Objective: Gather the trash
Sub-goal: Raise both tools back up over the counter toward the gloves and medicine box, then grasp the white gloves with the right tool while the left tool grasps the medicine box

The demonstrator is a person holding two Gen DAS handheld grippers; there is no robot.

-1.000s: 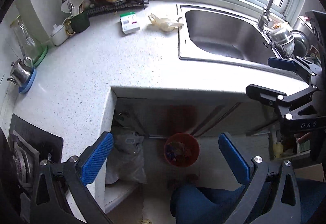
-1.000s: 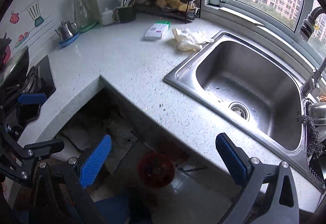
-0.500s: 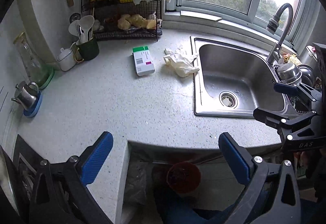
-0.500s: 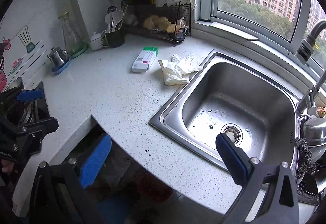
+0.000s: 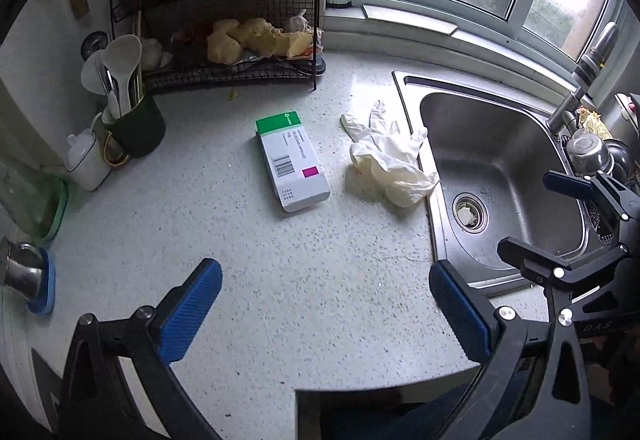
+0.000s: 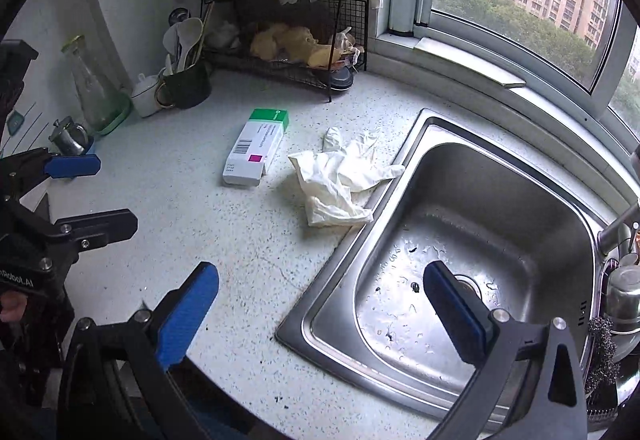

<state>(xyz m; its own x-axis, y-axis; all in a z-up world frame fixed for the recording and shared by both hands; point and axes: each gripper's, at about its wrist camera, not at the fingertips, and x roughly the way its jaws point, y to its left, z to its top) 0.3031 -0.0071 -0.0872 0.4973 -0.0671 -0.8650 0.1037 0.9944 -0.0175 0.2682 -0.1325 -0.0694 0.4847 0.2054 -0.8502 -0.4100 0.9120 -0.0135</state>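
A white and green medicine box (image 5: 291, 159) (image 6: 258, 147) lies flat on the speckled counter (image 5: 240, 260). To its right, a crumpled white glove (image 5: 390, 161) (image 6: 340, 179) rests at the sink's edge. My left gripper (image 5: 326, 314) hovers open over the counter, short of the box, nothing between its blue pads. My right gripper (image 6: 320, 314) is open too, above the counter edge and the sink corner, with the glove ahead of it. Each gripper shows in the other's view, the right gripper (image 5: 568, 224) at the right side and the left gripper (image 6: 76, 195) at the left side.
A steel sink (image 5: 504, 175) (image 6: 472, 248) with a tap (image 5: 588, 75) fills the right. A black wire rack (image 5: 232, 39) with food and bottles stands at the back, beside a dark utensil cup (image 5: 132, 119). A small kettle (image 6: 70, 135) and glass jar (image 6: 92, 87) sit left.
Both grippers have risen and moved forward over the counter. The red bin under the counter has dropped out of view; the box and glove now look closer. Both stay open.
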